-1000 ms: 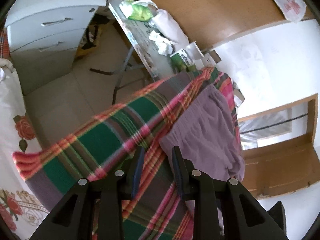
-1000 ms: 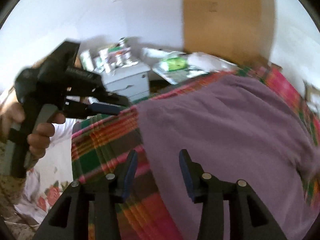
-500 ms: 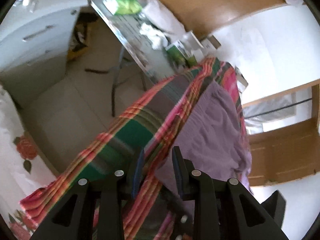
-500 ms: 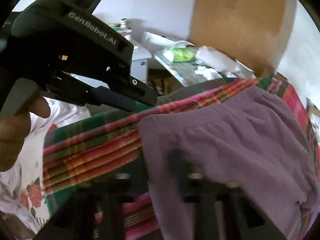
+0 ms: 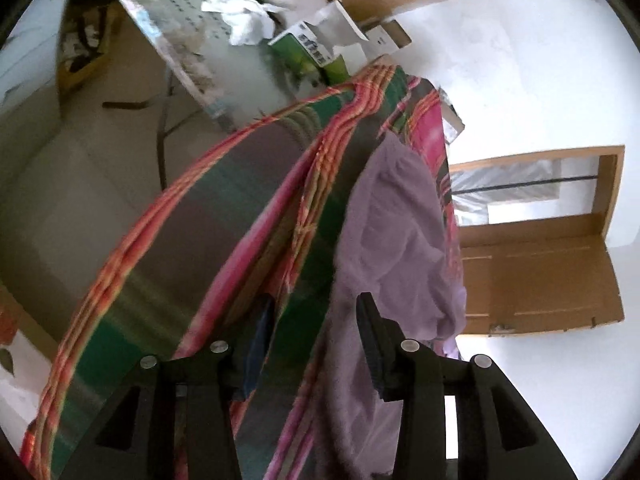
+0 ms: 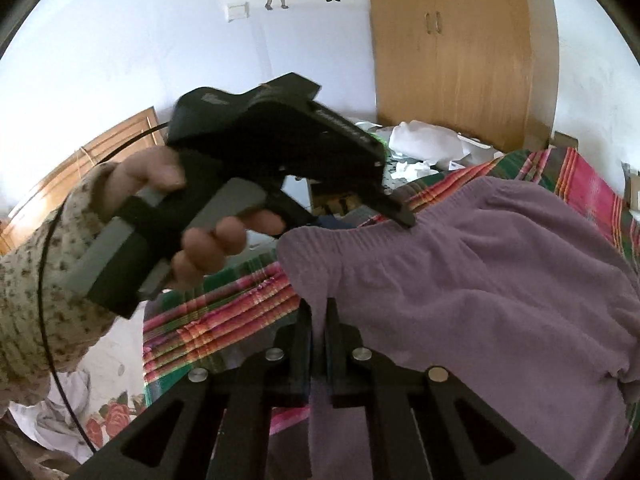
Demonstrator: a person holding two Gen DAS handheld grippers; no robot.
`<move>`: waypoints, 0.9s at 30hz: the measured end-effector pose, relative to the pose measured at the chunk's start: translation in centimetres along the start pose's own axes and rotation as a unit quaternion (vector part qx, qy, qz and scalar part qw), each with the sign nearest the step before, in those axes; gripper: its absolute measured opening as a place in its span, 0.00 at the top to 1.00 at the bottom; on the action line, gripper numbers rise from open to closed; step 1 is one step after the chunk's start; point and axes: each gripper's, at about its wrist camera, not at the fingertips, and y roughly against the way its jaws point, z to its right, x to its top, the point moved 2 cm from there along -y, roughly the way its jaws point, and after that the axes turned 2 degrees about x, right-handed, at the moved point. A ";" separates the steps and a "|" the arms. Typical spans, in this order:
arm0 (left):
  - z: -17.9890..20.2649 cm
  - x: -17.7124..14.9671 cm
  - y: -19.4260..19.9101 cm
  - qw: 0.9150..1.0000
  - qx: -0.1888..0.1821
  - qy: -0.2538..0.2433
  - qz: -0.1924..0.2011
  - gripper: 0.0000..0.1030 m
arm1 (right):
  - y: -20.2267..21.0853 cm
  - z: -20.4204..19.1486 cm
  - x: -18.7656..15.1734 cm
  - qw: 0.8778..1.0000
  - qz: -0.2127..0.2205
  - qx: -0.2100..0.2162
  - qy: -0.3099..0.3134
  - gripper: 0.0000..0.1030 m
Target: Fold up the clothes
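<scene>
Here the soft purple knit garment (image 6: 480, 280) lies spread over a plaid blanket of green, pink and orange stripes (image 6: 224, 312), filling the right wrist view from the centre out to 3 and 5 o'clock, its gathered waistband edge running across the middle. The right gripper (image 6: 318, 320), at 6 o'clock in its own view, has its black jaws drawn together on the near corner of that waistband, with a strip of purple cloth pinched between them. The left gripper (image 5: 316, 320) shows in its own view at 6 o'clock with jaws standing apart; the plaid blanket and the edge of the purple garment (image 5: 400, 220) lie between and beyond the fingers, though whether they touch the cloth cannot be told. In the right wrist view the same left gripper appears at 9 o'clock as a black pistol-shaped tool, its tip meeting the waistband, held by a hand (image 6: 192, 216) in a speckled beige sleeve (image 6: 36, 292). A tall wooden wardrobe (image 6: 452, 48) stands at 1 o'clock, and a cluttered folding table (image 5: 224, 48) sits at 11 o'clock in the left wrist view.
</scene>
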 end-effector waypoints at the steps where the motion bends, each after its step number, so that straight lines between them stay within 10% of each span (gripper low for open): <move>1: 0.5 0.2 -0.4 1.000 0.004 -0.010 -0.006 0.58 | 0.0 0.1 0.0 1.000 0.001 0.003 -0.002 0.95; 8: 3.0 1.4 -1.9 0.998 0.023 -0.044 -0.027 0.58 | 0.2 0.5 -0.2 1.000 0.012 0.012 -0.011 0.95; 19: 2.4 1.3 4.7 0.990 0.085 -0.054 0.096 0.58 | 0.2 1.2 0.1 0.999 0.027 0.018 -0.024 0.95; 27: 2.7 0.3 -1.0 0.998 0.020 -0.045 -0.029 0.58 | 1.1 1.1 -0.1 0.998 0.045 0.020 -0.034 0.95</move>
